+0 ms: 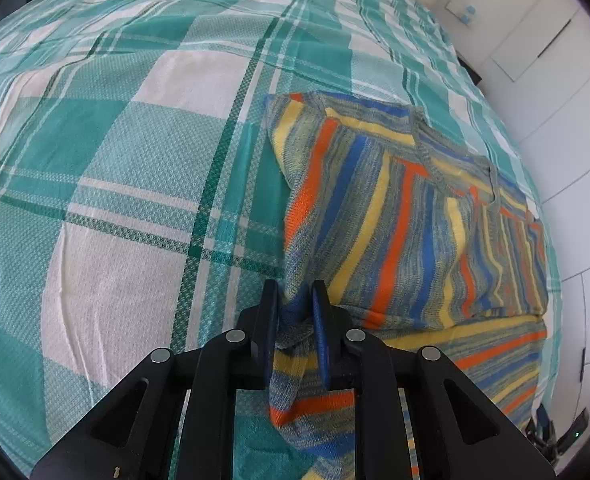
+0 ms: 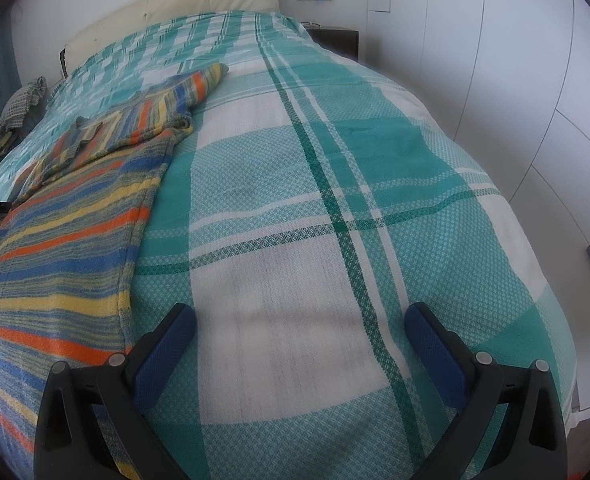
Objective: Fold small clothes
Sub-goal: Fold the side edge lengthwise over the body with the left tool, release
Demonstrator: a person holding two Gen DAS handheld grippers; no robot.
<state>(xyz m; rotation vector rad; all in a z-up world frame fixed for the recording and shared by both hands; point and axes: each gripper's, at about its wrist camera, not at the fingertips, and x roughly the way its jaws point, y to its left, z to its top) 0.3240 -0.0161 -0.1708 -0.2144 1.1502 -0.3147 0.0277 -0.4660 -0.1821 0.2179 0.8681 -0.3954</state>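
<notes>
A striped knit sweater (image 1: pixel 407 216) in grey, orange, blue and yellow lies on a bed with a green and white plaid cover (image 1: pixel 135 160). My left gripper (image 1: pixel 295 300) is shut on a bunched edge of the sweater at its near left side, with one part folded over the body. In the right wrist view the sweater (image 2: pixel 75 208) lies to the left, a sleeve reaching toward the headboard. My right gripper (image 2: pixel 301 320) is open and empty above bare bedcover, just right of the sweater's edge. It also shows small at the lower right of the left wrist view (image 1: pixel 555 436).
A cream headboard (image 2: pixel 175 4) stands at the far end. White wardrobe doors (image 2: pixel 515 80) run along the right of the bed. A dark nightstand (image 2: pixel 335 38) sits by the headboard. A grey checked cloth (image 2: pixel 19 108) lies at the bed's far left edge.
</notes>
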